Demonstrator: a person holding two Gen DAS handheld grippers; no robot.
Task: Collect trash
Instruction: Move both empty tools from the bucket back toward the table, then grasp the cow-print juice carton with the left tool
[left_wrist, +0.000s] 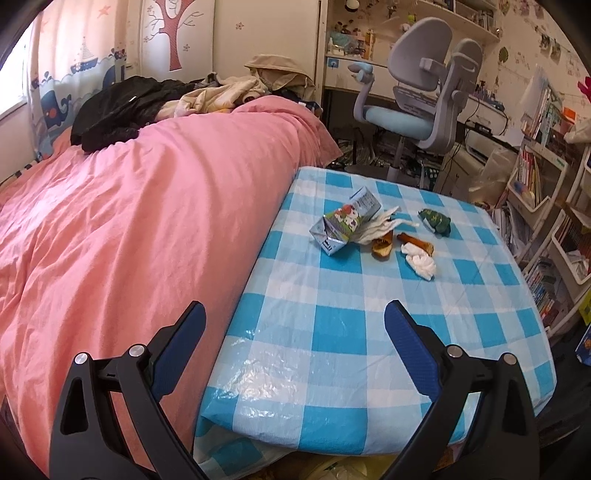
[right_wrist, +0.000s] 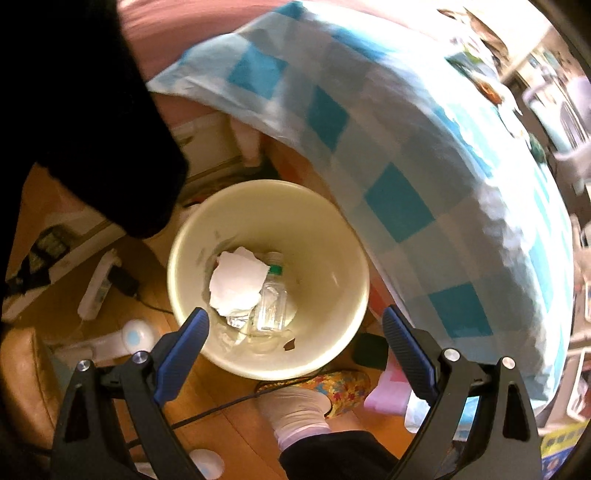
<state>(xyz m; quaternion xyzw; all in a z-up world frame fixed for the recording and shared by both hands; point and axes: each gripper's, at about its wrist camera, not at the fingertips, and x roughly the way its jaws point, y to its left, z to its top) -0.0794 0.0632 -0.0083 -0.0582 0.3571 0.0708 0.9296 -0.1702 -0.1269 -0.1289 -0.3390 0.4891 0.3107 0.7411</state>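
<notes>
- While the left gripper (left_wrist: 295, 314) hangs above the near end of the blue-and-white checked plastic tablecloth (left_wrist: 332, 332), its 2 blue-padded jaws stand wide apart with nothing between them.
- Well ahead of it, near the far end of the cloth, the trash lies in a loose cluster: a crushed grey-blue drink carton (left_wrist: 345, 225), a flat white paper napkin (left_wrist: 373, 229) touching the carton, 2 brown peel scraps (left_wrist: 384, 248), a crumpled white tissue (left_wrist: 420, 264) and a dark green crumpled wrapper (left_wrist: 436, 220).
- A pink quilted bed cover (left_wrist: 129, 221) presses against the cloth's left edge; a black jacket (left_wrist: 118, 110) lies on it farther back.
- A grey and pale blue desk chair (left_wrist: 417, 99) stands beyond the table, with book-filled white shelves (left_wrist: 546, 206) to the right.
- The right gripper (right_wrist: 295, 325) is held over a round cream plastic waste bin (right_wrist: 332, 229) on the wooden floor, jaws spread and empty.
- Inside the bin lie a white crumpled paper (right_wrist: 238, 282) and a clear plastic bottle with a green cap (right_wrist: 271, 302).
- The cloth's draped edge hangs just beside the bin's right rim.
- A white-socked foot in a floral slipper (right_wrist: 321, 395) stands just below the bin.
</notes>
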